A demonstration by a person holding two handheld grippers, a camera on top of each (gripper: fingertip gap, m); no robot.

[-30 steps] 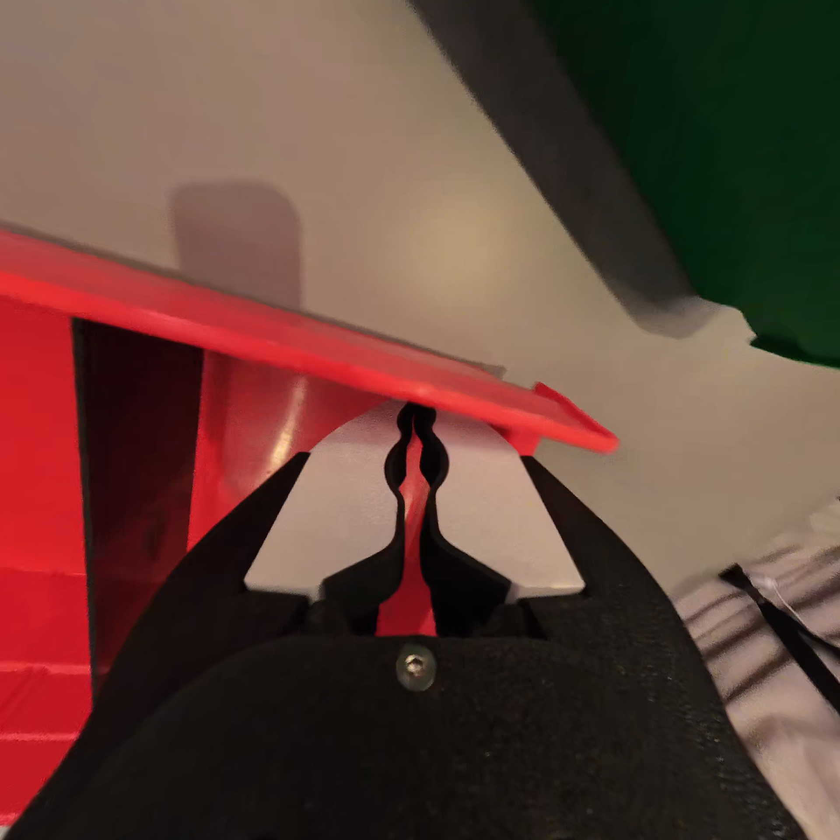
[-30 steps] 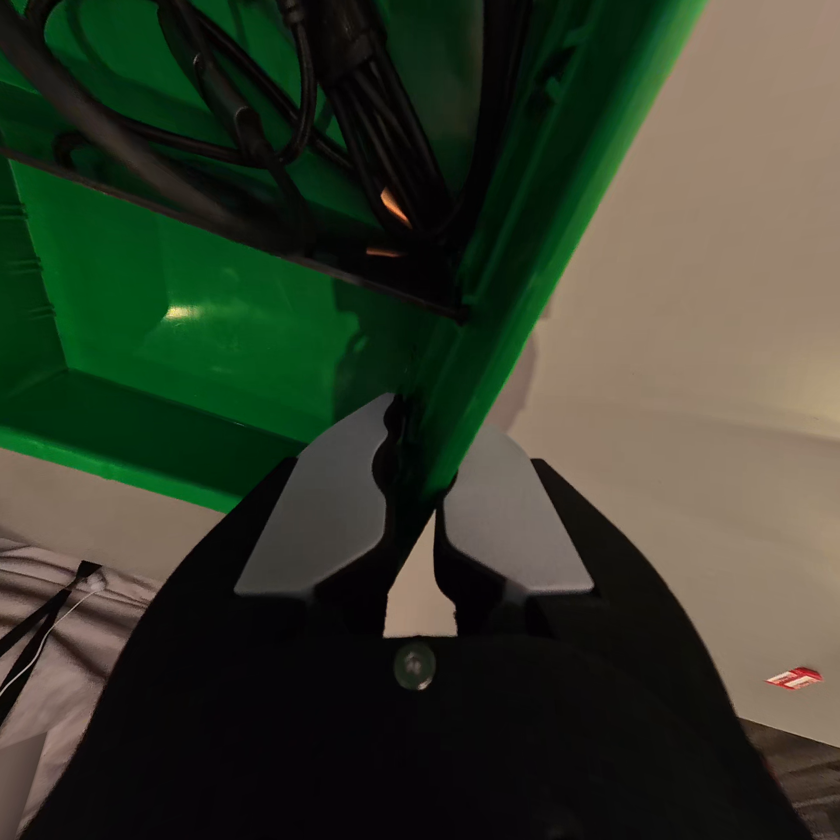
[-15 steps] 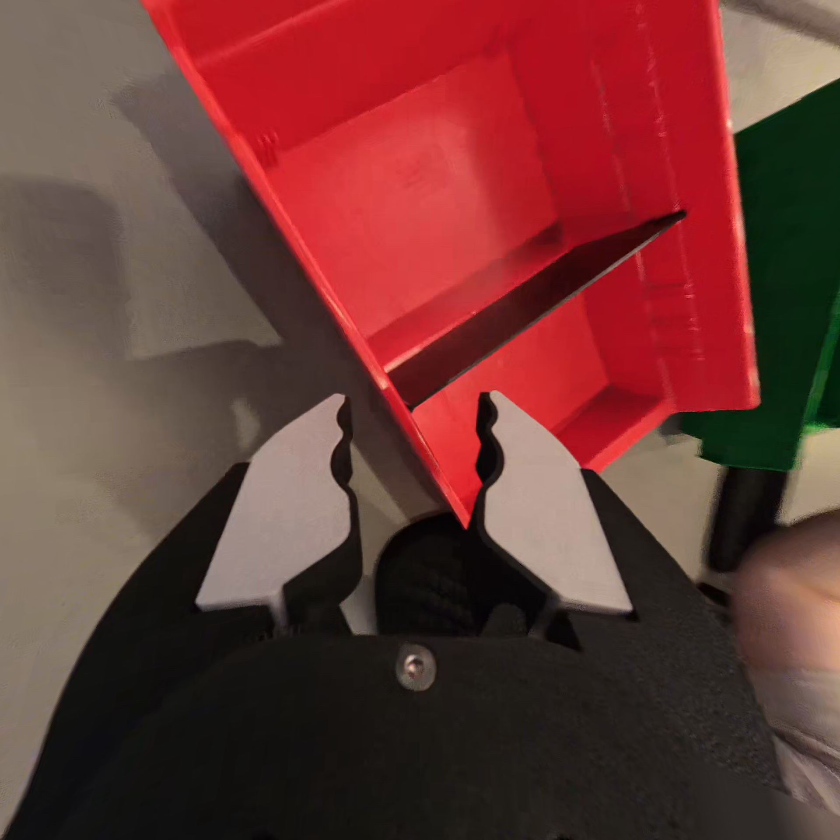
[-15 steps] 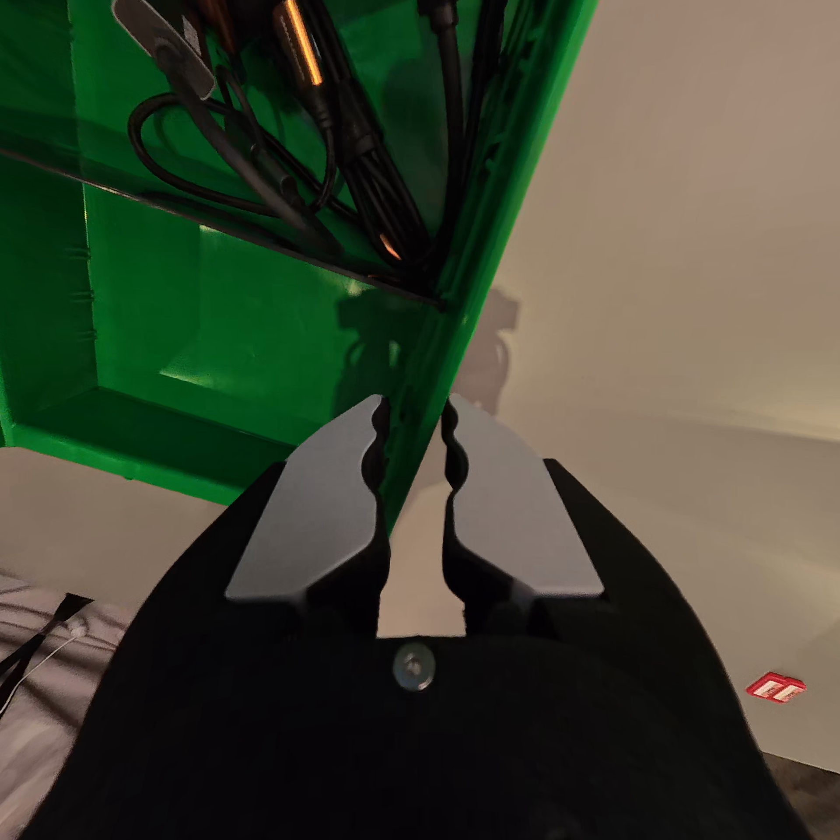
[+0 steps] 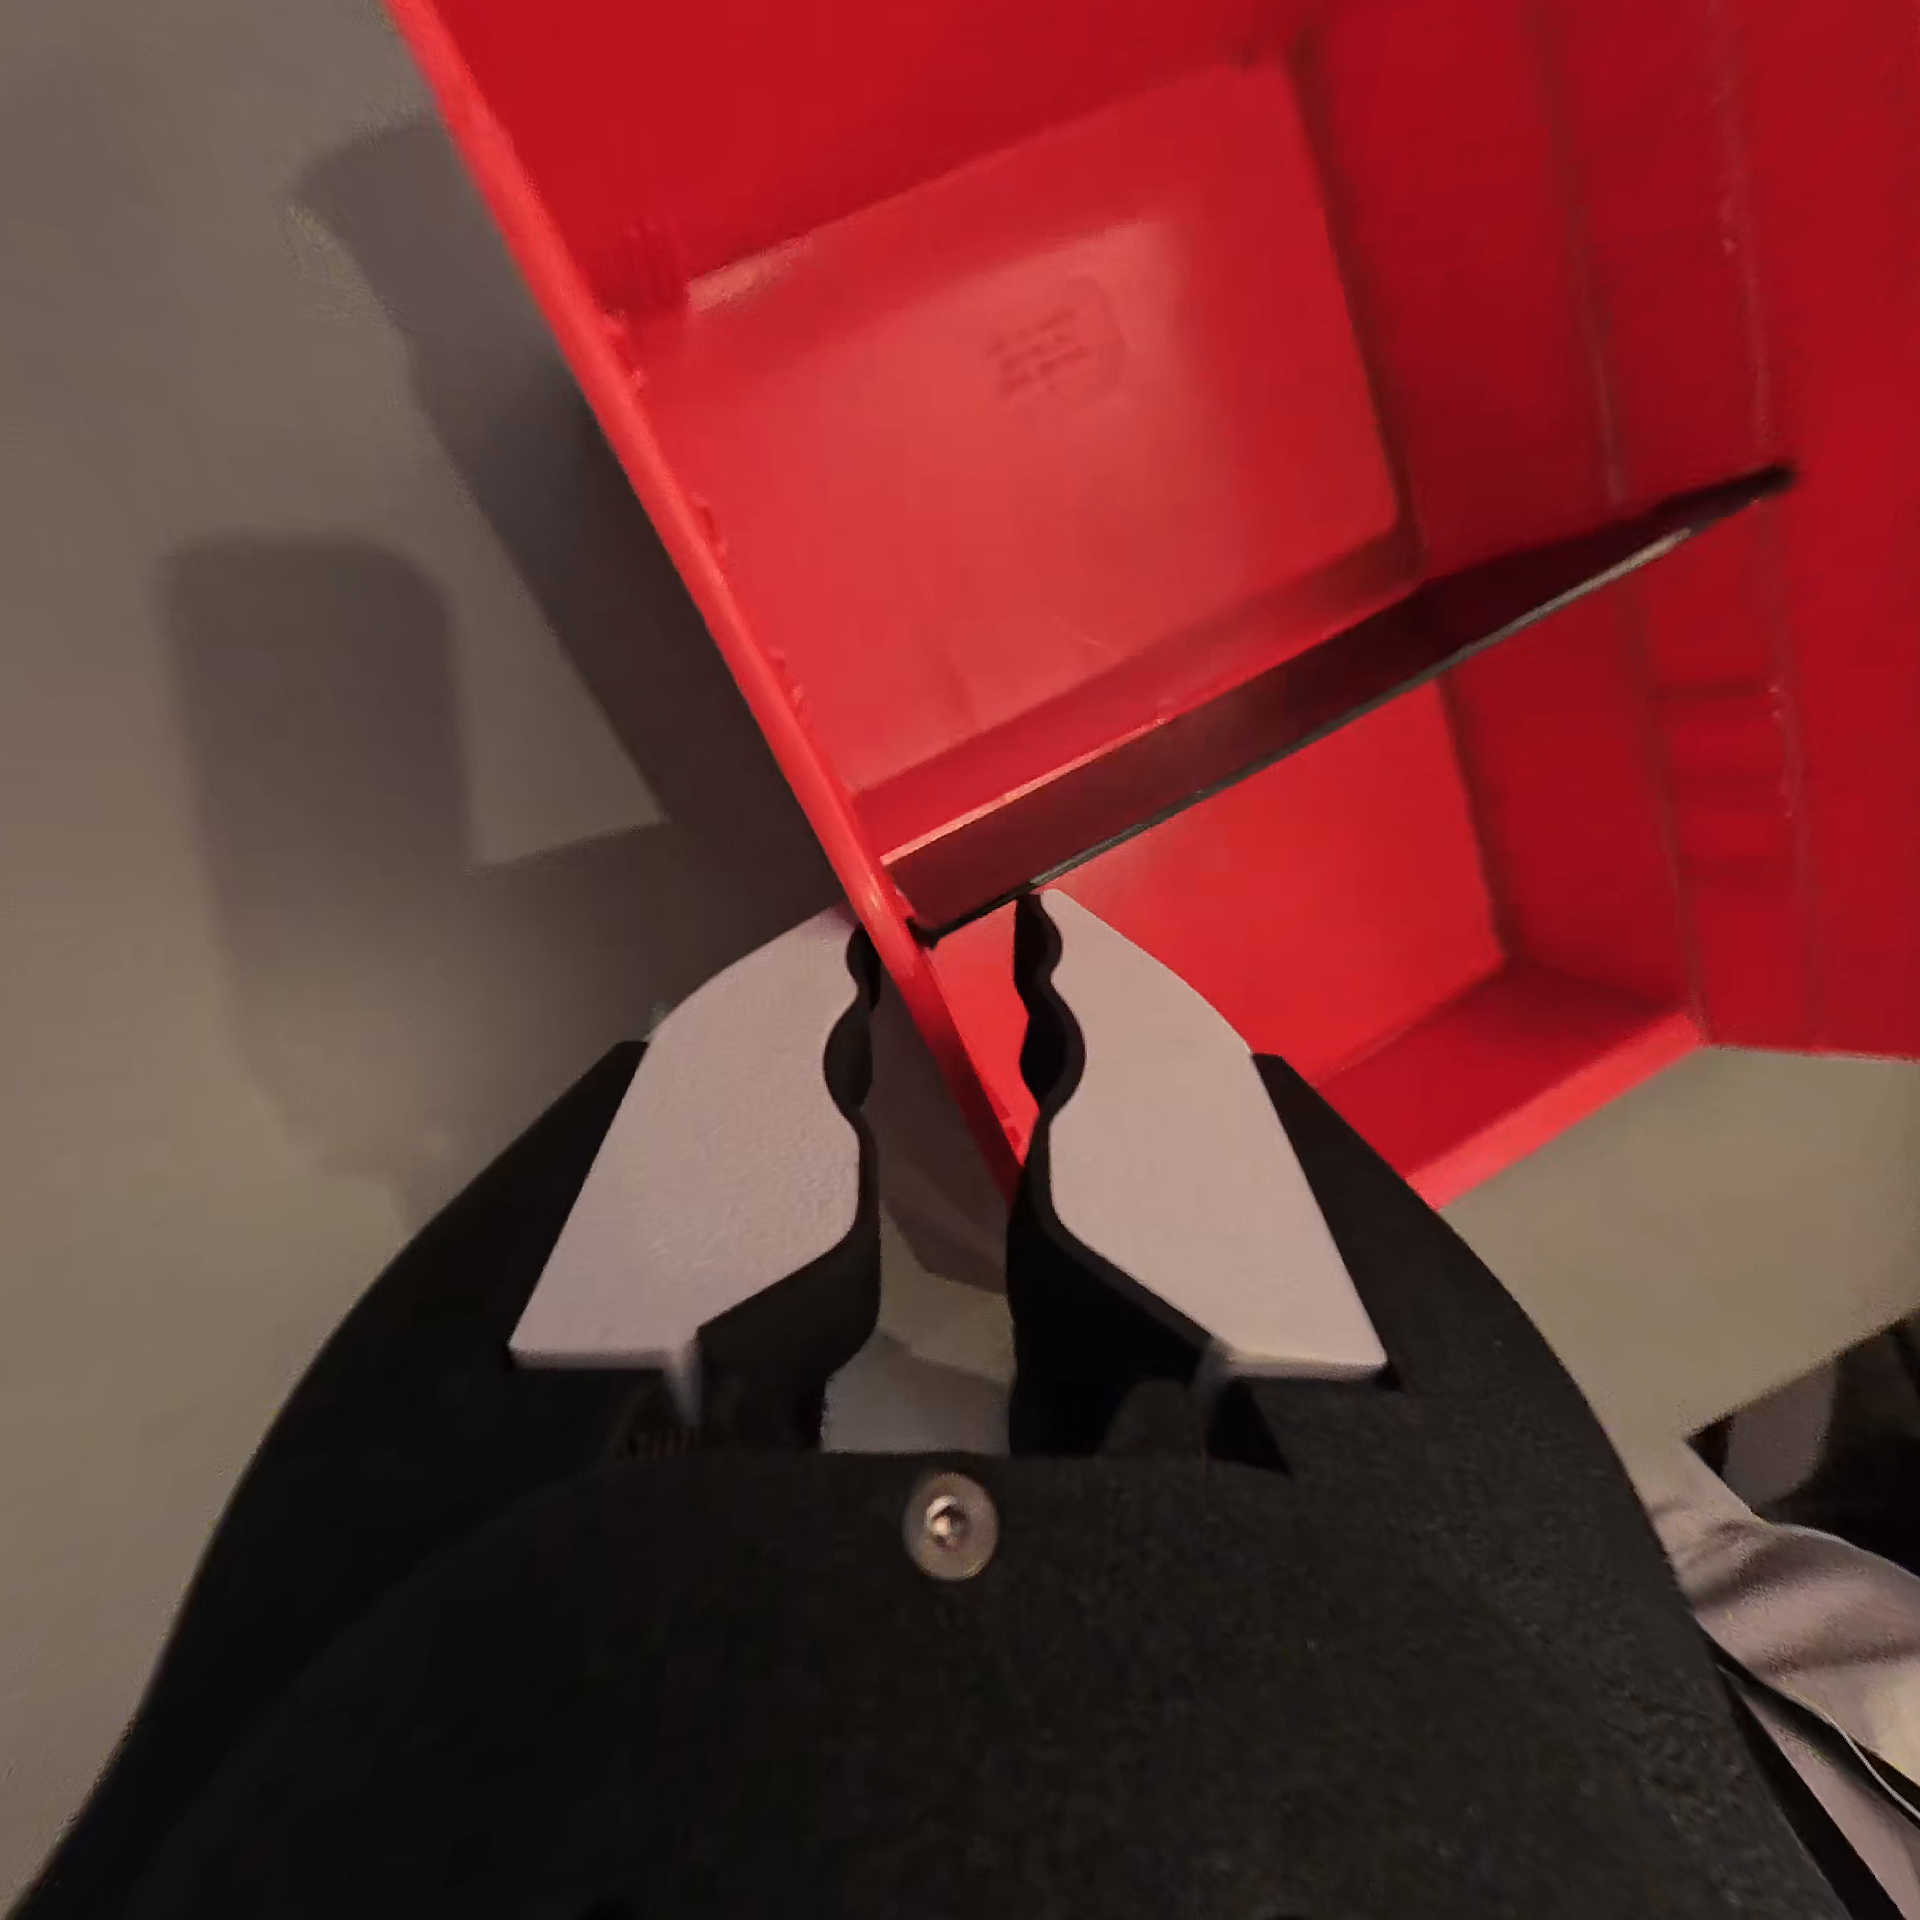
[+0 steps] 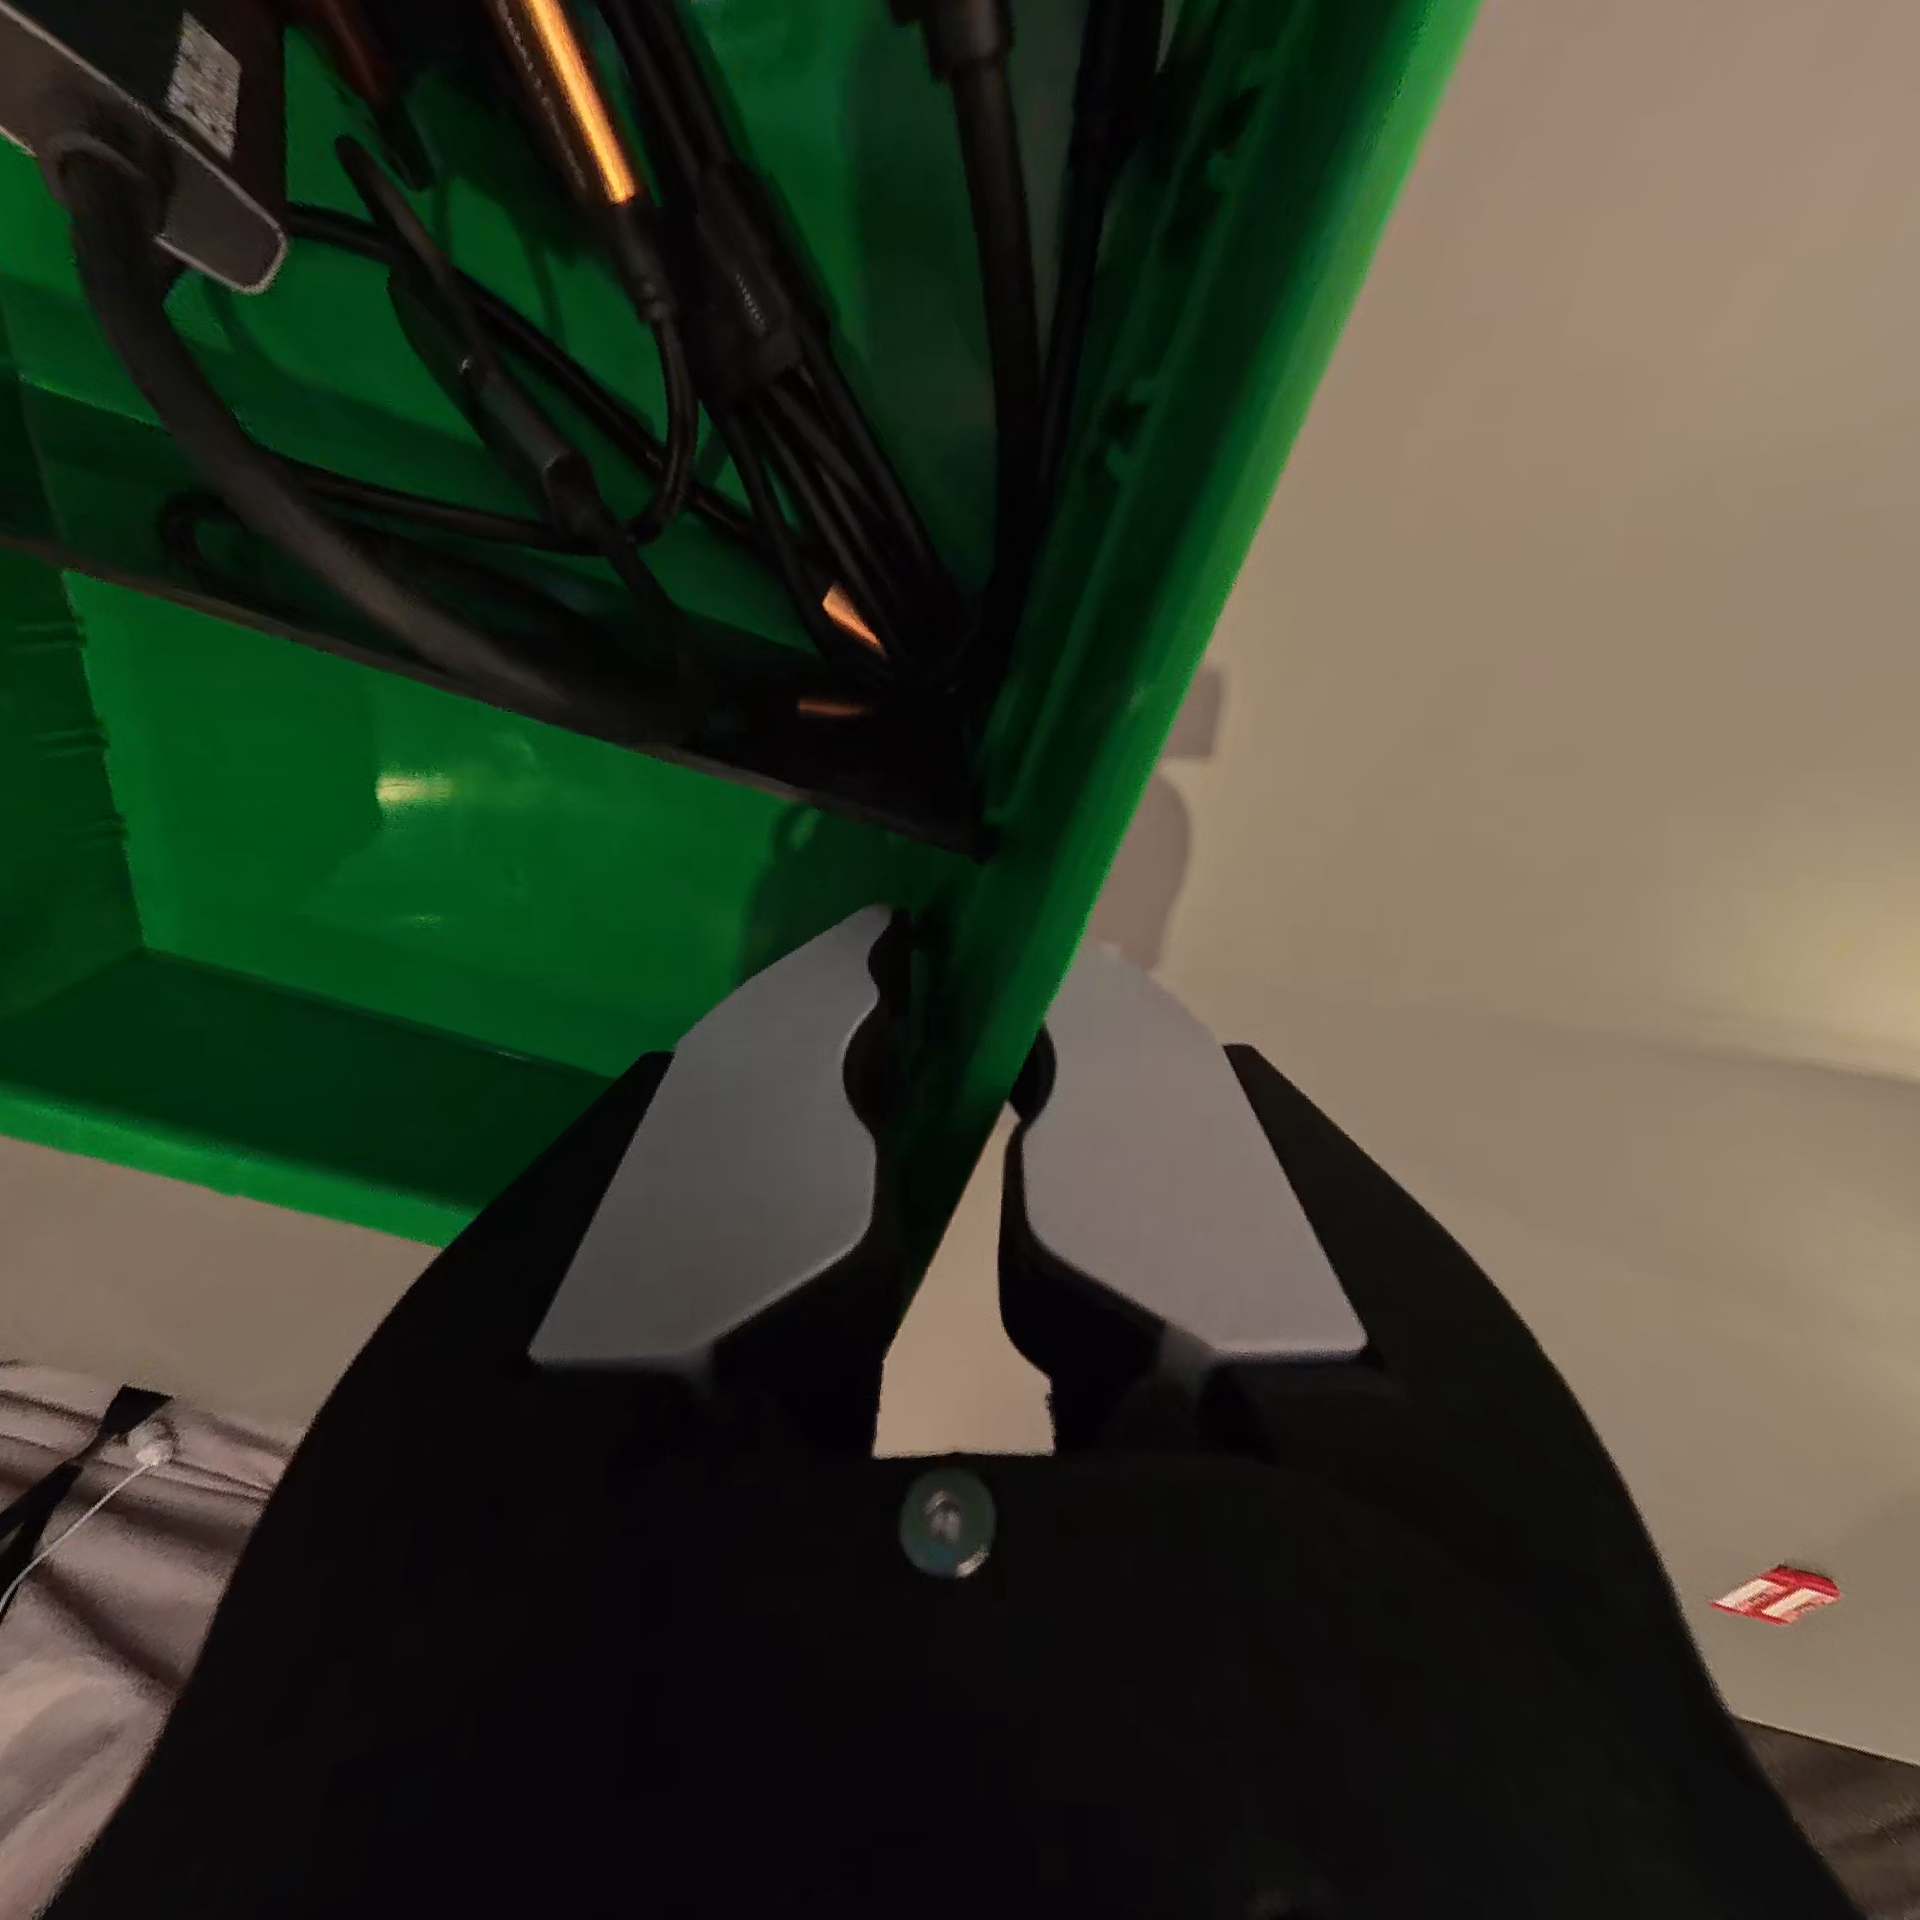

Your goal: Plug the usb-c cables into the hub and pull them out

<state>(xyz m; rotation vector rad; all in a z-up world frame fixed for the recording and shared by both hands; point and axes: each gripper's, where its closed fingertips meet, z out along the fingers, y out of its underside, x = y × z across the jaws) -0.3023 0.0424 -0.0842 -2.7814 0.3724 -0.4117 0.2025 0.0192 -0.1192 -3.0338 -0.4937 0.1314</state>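
Observation:
In the right wrist view, a green bin [image 6: 468, 883] holds a tangle of black cables [image 6: 790, 364] behind a black divider. A grey hub [image 6: 177, 187] lies among them at the top left. My right gripper [image 6: 977, 935] is shut on the green bin's right wall, one finger inside and one outside. In the left wrist view, an empty red bin [image 5: 1039, 416] has a black divider [image 5: 1351, 665]. My left gripper [image 5: 945, 920] straddles its left wall. Its jaws stand narrowly apart and the wall crosses the gap at a slant.
Both bins rest on a pale table [image 6: 1558, 727]. A small red tag [image 6: 1771, 1595] lies on it at the right. Grey fabric with a black strap [image 6: 83, 1558] sits at the near edge, and also shows in the left wrist view [image 5: 1818, 1662]. My hands' fingertips stand some 50 cm from each other.
The left gripper let go of the red bin, opened wide, then narrowed around its left wall. The right gripper loosened briefly on the green wall and has closed on it again.

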